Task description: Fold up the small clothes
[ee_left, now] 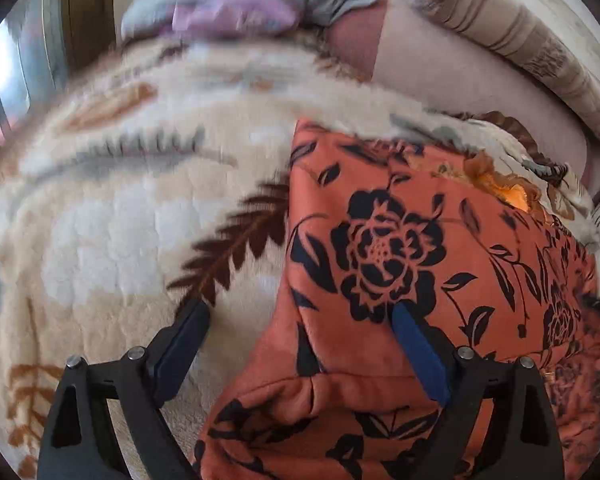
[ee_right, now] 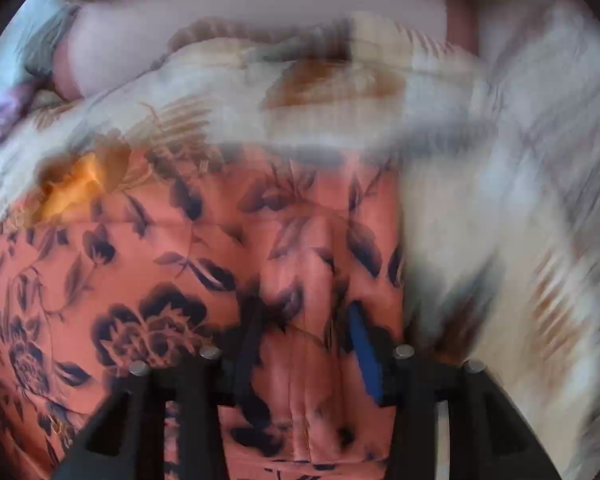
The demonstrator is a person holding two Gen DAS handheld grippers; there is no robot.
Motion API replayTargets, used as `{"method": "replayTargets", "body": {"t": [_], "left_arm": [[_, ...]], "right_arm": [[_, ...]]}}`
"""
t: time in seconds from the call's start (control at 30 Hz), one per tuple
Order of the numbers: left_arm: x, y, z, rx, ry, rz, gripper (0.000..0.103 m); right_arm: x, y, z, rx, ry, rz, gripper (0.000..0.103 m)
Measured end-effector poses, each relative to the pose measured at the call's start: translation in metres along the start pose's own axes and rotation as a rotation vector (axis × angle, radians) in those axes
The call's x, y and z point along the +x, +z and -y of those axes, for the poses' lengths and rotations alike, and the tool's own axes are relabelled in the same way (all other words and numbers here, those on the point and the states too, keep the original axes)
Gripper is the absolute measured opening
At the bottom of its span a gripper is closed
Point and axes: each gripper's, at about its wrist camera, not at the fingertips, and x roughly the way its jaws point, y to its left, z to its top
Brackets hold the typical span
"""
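Observation:
An orange garment with black flower print [ee_left: 400, 248] lies on a cream fleece blanket [ee_left: 120, 208], partly folded, with a folded edge near the camera. My left gripper [ee_left: 300, 312] is open over the garment's left edge, one finger above the blanket, the other above the cloth. In the blurred right wrist view the same garment [ee_right: 180, 264] fills the lower left. My right gripper [ee_right: 304, 316] has its fingers fairly close together with bunched orange cloth between them; the blur hides whether they press on it.
A pink cushion [ee_left: 452, 64] and a striped beige cover [ee_left: 520, 32] lie at the back right. Grey and purple cloth [ee_left: 236, 12] lies at the far edge. A window frame [ee_left: 16, 68] is at the left.

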Motion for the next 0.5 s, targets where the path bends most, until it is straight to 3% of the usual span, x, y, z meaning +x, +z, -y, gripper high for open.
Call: {"method": "replayTargets", "body": {"t": [0.07, 0.2, 0.27, 0.3, 0.33, 0.43, 0.5], "left_arm": [[-0.008, 0.004, -0.001, -0.015, -0.057, 0.012, 0.093], [-0.021, 0.008, -0.005, -0.046, -0.056, 0.077, 0.093], [-0.003, 0.004, 0.0, 0.0, -0.046, -0.01, 0.093], [0.01, -0.002, 0.002, 0.029, -0.048, -0.071, 0.096], [0.008, -0.004, 0.006, 0.053, -0.049, -0.035, 0.101], [-0.006, -0.01, 0.002, 0.057, -0.094, -0.048, 0.101], [-0.024, -0.025, -0.008, 0.057, -0.102, -0.069, 0.101]], "right_arm": [[-0.02, -0.007, 0.004, 0.059, 0.011, 0.046, 0.054], [-0.068, -0.033, 0.004, 0.038, 0.062, 0.126, 0.06], [-0.089, -0.058, 0.007, 0.057, 0.115, 0.128, 0.069], [-0.092, -0.067, 0.008, 0.069, 0.13, 0.107, 0.076], [-0.092, -0.083, 0.01, 0.079, 0.15, 0.054, 0.079], [-0.091, -0.136, 0.023, 0.102, 0.191, -0.148, 0.08], [-0.106, -0.169, 0.036, 0.116, 0.208, -0.134, 0.08]]}}
